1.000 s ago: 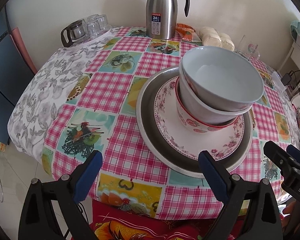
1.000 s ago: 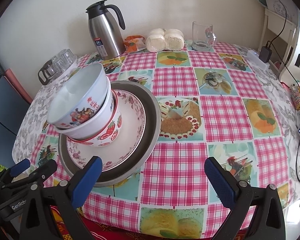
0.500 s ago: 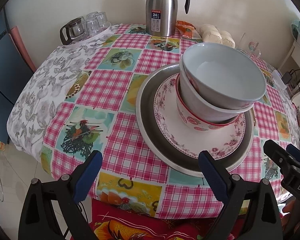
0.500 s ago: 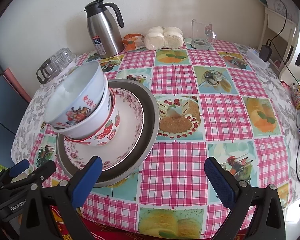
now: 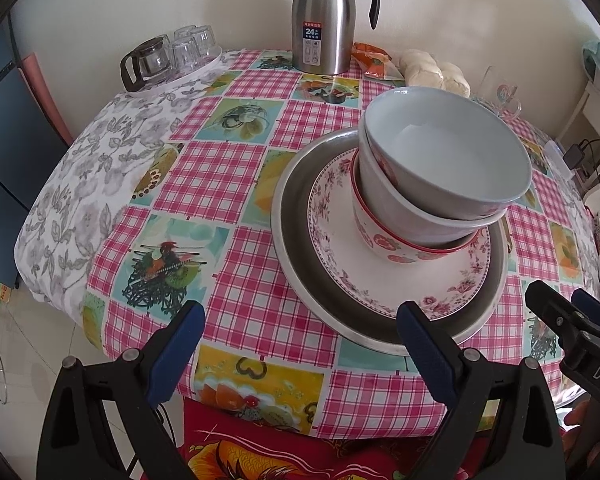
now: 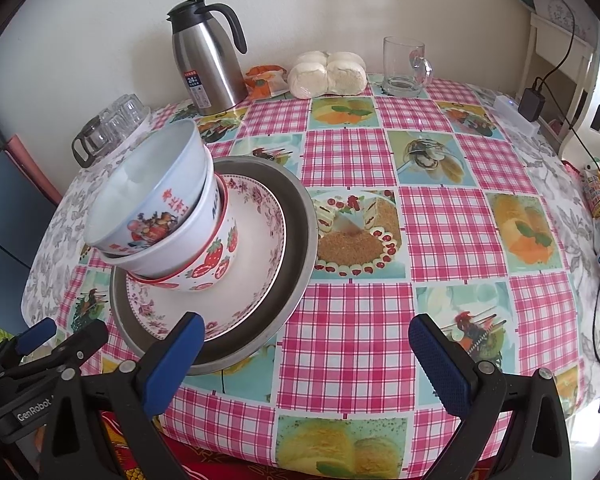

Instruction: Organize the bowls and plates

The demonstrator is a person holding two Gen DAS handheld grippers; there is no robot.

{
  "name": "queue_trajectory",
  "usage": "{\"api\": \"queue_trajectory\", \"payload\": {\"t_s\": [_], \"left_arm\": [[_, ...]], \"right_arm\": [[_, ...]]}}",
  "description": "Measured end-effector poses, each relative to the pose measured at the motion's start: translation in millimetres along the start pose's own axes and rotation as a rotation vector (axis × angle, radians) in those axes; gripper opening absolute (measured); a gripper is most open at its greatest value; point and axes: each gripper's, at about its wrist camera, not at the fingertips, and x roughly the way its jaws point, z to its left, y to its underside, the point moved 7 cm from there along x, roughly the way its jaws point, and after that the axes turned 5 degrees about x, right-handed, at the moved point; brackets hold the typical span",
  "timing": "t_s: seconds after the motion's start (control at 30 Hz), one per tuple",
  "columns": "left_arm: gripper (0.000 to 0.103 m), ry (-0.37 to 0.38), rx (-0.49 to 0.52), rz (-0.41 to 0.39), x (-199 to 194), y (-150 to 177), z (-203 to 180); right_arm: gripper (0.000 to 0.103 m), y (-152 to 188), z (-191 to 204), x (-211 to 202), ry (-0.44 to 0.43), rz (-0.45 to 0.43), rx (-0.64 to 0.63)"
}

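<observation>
The stack of dishes stands on the desk (image 6: 440, 216): a metal plate (image 5: 296, 240) at the bottom, a flowered plate (image 5: 332, 232) in it, and three nested bowls on top, namely a strawberry bowl (image 6: 216, 260), a plain white bowl (image 5: 404, 216) inside it, and the top bowl (image 5: 452, 152) with a printed picture on its wall. The bowls do not sit straight; the top bowl leans, and its mouth tilts toward the left side.

From the left gripper (image 5: 300, 344) the stack lies ahead and to the right of the jaws; the near rim of the metal plate is just beyond the right finger. From the right gripper (image 6: 306, 356) the stack lies ahead and to the left, and the left finger covers a part of the plate rim. Both grippers hang low at the near edge of the desk, side by side, level, pointing forward. The jaws of both are wide apart and hold nothing.

Neither gripper seems clearly nearer. The leaning top bowl looks like the piece to watch, because a push from the side could slide it.
</observation>
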Motion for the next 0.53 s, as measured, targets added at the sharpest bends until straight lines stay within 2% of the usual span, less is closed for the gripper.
{"api": "queue_trajectory", "payload": {"t_s": [0.53], "left_arm": [[0.097, -0.008, 0.002, -0.002, -0.3, 0.1, -0.2]], "right_arm": [[0.103, 0.3, 0.3, 0.7, 0.000, 0.001, 0.000]]}}
